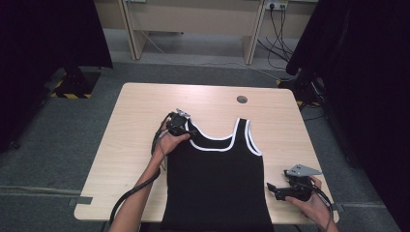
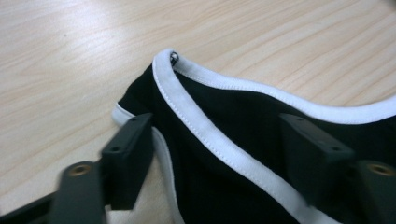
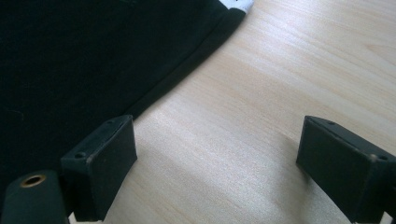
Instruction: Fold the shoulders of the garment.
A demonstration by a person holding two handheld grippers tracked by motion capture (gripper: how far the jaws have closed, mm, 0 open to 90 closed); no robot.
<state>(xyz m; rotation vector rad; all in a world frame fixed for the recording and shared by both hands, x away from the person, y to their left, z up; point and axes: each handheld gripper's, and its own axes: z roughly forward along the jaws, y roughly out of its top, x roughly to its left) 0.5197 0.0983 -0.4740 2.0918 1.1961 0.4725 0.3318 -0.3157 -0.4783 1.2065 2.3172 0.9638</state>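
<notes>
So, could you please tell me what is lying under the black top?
The black top lies flat on the wooden table, which shows all around it. Whatever is beneath the cloth itself is covered, so that cannot be told.

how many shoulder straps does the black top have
2. The left strap lies at the left gripper, between its open jaws in the left gripper view. The right strap lies flat on the table, untouched.
</notes>
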